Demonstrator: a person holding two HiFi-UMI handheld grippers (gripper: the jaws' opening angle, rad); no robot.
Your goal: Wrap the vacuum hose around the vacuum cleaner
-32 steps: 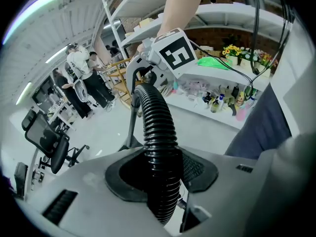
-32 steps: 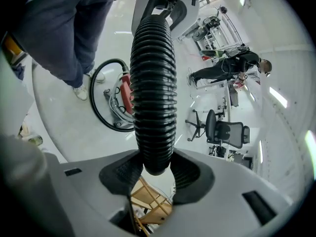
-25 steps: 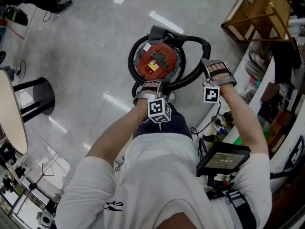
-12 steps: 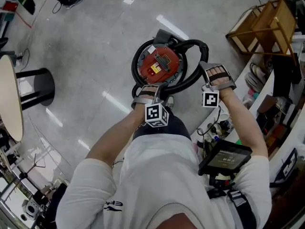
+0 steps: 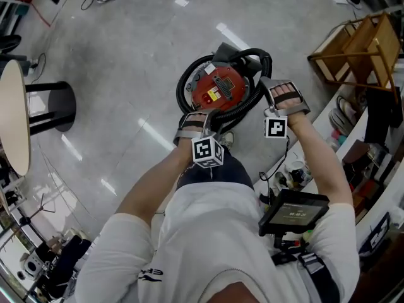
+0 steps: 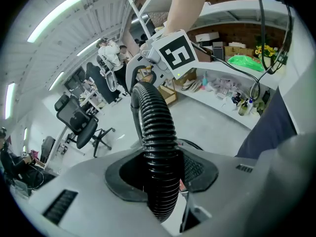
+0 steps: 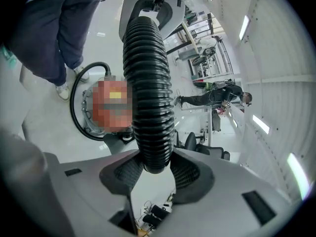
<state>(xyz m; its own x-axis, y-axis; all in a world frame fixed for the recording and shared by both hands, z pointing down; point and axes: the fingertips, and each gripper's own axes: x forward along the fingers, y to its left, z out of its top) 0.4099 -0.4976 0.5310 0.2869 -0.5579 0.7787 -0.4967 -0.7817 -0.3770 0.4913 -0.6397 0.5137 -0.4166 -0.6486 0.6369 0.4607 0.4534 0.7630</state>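
Note:
The vacuum cleaner [image 5: 218,88], round with a red top, stands on the floor in front of the person's feet. Its black ribbed hose [image 5: 255,60] curls round the far and right sides of the body. My left gripper [image 5: 203,117] is shut on the hose at the vacuum's near side. My right gripper [image 5: 271,88] is shut on the same hose at the vacuum's right. In the left gripper view the hose [image 6: 157,147] runs up from the left gripper [image 6: 160,171] to the right one. In the right gripper view the hose [image 7: 148,98] leaves the right gripper [image 7: 150,168] above the vacuum cleaner [image 7: 109,107].
A round table [image 5: 12,122] and a black stool [image 5: 53,109] stand at the left. A wooden frame [image 5: 353,43] and cluttered shelves [image 5: 353,150] line the right side. A tablet [image 5: 293,210] hangs at the person's waist. Office chairs [image 6: 79,125] and a standing person [image 7: 217,95] are farther off.
Both grippers have carried the hose nearer to the vacuum, the right one moving in towards it. The hose's right-hand bend now lies closer against the body.

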